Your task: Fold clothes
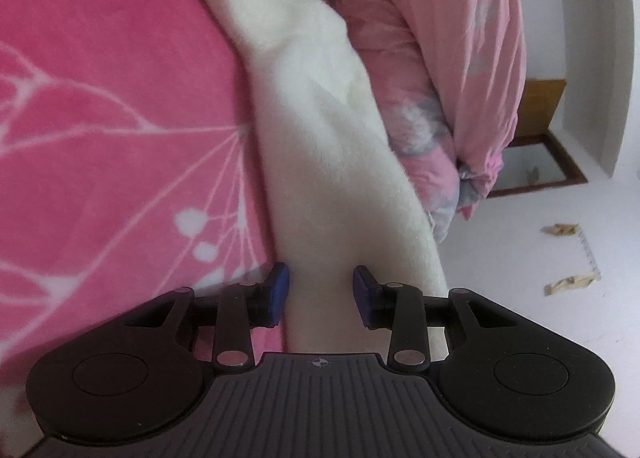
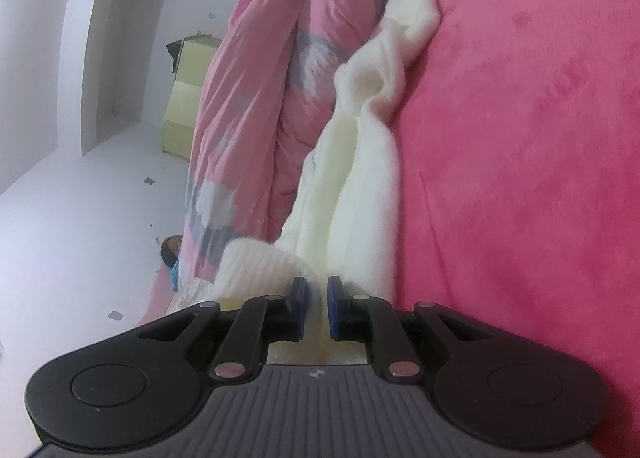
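- The left gripper (image 1: 320, 296) is held with fingers apart, the white garment (image 1: 320, 162) lying between them on the bed (image 1: 100, 98).
- The right gripper (image 2: 316, 308) is seen clamped on the garment's ribbed end (image 2: 260, 270), fingers nearly together.

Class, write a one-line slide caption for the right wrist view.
Right gripper nearly closed on a white sweater lying between a pink blanket and a quilt.
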A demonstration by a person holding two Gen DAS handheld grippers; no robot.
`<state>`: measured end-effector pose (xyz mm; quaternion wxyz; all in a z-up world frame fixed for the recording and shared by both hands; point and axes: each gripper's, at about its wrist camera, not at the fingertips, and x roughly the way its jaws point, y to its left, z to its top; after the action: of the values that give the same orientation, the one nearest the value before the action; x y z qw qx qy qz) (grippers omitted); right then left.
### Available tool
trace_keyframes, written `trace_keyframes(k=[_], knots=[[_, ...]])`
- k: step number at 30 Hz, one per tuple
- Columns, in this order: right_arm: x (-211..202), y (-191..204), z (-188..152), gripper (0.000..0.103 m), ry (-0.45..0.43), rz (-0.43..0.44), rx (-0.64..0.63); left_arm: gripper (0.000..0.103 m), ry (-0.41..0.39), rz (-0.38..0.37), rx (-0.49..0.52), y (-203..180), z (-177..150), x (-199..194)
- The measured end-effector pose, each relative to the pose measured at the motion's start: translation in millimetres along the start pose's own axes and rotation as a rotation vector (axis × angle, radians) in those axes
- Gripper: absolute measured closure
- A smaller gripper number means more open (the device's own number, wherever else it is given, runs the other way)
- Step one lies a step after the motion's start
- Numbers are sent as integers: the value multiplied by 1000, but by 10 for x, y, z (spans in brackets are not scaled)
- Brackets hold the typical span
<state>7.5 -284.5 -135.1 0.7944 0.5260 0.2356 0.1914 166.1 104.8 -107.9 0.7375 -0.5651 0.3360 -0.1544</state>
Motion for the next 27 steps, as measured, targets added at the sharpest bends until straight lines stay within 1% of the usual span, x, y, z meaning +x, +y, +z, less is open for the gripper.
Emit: trace_keyframes(k=[2,3,5,6,7,9,13,14,16,18,20,21,22,23,25,27], knots=[[-7,-4,2,92,1,-2,1,69,-15,-13,-8,-5,-16,28],[-11,-6,3,92,2,-2,1,72,-22,-20,-12,-7,-23,42],[-19,-11,4,92,3,-4,2,82,-36,-31,-22,-8,-24,55],[-22,-13,5,91,3,-5,3,91,-45,-29,-16,-38,-19,49],[-26,-15,6,91,4,-6,3,98,-53,-25,-9,-70,-14,44],[-85,55,8,90,-3,-14,-32,102,-71,-20,10,-143,0,0],[-269,292,14,88,-26,-38,-150,103,-79,-30,53,-279,51,-111],[-310,363,7,88,-28,-41,-184,103,-75,-27,65,-309,63,-114],[-325,634,-103,87,17,-26,-309,103,-45,-7,74,-319,47,-46],[-277,925,-285,86,94,-16,-456,102,-17,10,81,-326,25,33],[-199,1202,-500,83,183,-22,-606,102,-8,19,92,-313,-13,67],[-146,1294,-618,80,218,-65,-676,102,-3,17,94,-292,-23,49],[-71,1344,-717,77,249,-129,-734,102,3,15,96,-270,-31,29],[-2,1343,-776,76,272,-194,-766,102,9,13,98,-248,-40,9],[104,1273,-792,76,290,-321,-771,102,23,9,108,-205,-53,-48],[94,1181,-690,76,287,-324,-690,101,40,7,129,-147,-83,-156]])
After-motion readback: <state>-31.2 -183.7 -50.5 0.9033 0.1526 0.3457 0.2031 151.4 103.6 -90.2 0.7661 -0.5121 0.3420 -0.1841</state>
